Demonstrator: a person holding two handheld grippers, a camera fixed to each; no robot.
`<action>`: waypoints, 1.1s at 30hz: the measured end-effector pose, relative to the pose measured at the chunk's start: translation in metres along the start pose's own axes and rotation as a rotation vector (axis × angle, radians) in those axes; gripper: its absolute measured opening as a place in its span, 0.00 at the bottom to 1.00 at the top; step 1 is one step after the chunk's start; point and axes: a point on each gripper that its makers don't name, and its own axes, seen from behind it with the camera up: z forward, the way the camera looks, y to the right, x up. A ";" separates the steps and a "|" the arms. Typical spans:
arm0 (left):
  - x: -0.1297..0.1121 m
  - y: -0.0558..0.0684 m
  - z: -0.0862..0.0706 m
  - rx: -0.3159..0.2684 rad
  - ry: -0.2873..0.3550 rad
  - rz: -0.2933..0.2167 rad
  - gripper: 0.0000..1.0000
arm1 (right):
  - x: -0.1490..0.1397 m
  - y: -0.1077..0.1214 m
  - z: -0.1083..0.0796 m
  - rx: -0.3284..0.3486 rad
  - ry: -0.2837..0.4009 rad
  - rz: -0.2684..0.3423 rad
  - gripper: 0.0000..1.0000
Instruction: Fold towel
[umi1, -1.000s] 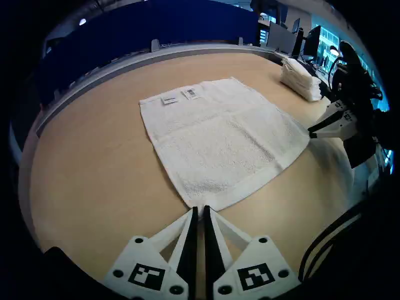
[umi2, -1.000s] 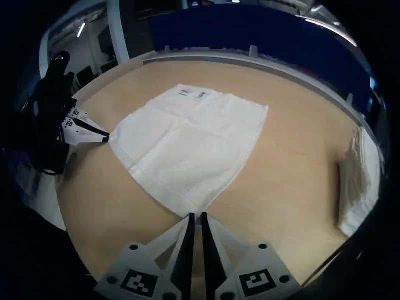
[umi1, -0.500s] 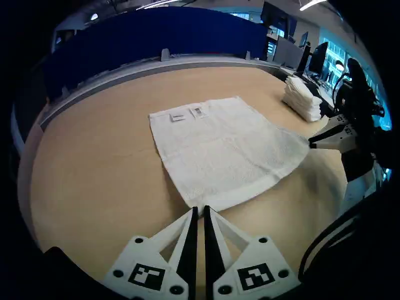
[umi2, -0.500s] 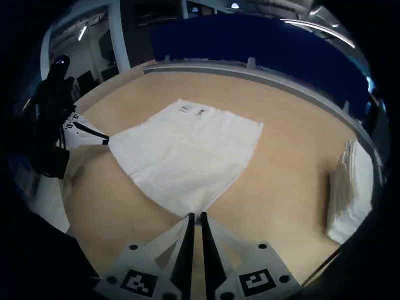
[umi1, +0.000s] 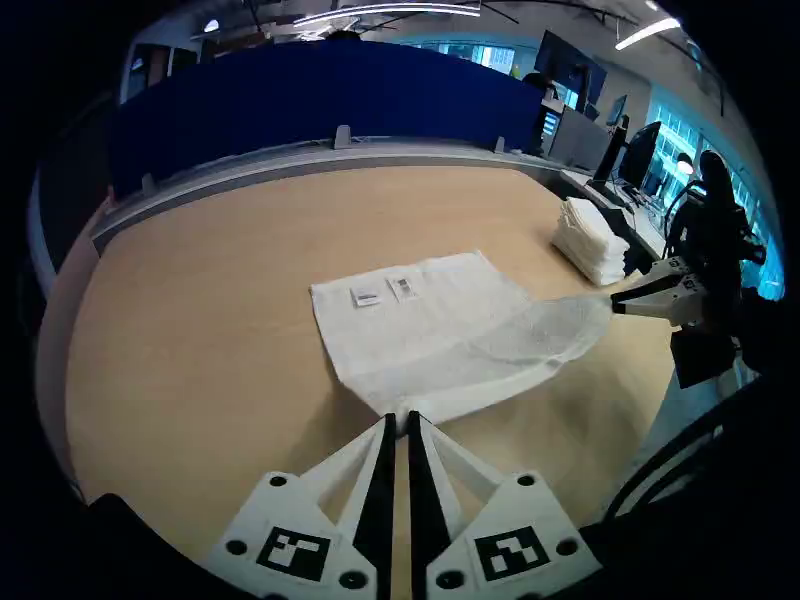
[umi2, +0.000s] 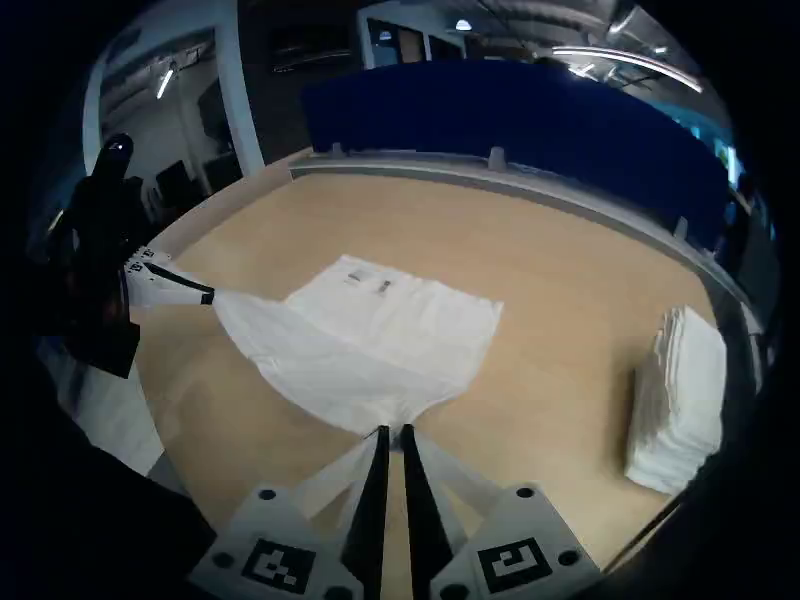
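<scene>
I see the left gripper (umi1: 401, 425) with jaws closed on one near corner of the white towel (umi1: 440, 330); the right gripper (umi2: 387, 435) pinches the other near corner; the raised near edge spans jaws to jaws; the labelled far edge lies flat on the bench (umi1: 200, 300), ahead of both jaws.

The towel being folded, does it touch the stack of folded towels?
Apart. The right gripper view shows bare table between the towel and the stack of folded towels.
</scene>
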 end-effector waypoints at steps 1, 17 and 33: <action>0.001 0.001 -0.002 -0.001 0.003 -0.004 0.08 | 0.001 -0.001 -0.002 0.000 0.002 0.002 0.10; 0.019 -0.006 0.003 0.018 0.022 -0.047 0.08 | 0.019 0.008 0.003 -0.012 0.014 -0.003 0.10; 0.066 -0.054 0.077 0.062 0.018 -0.025 0.08 | 0.065 0.065 0.072 -0.059 0.026 0.009 0.10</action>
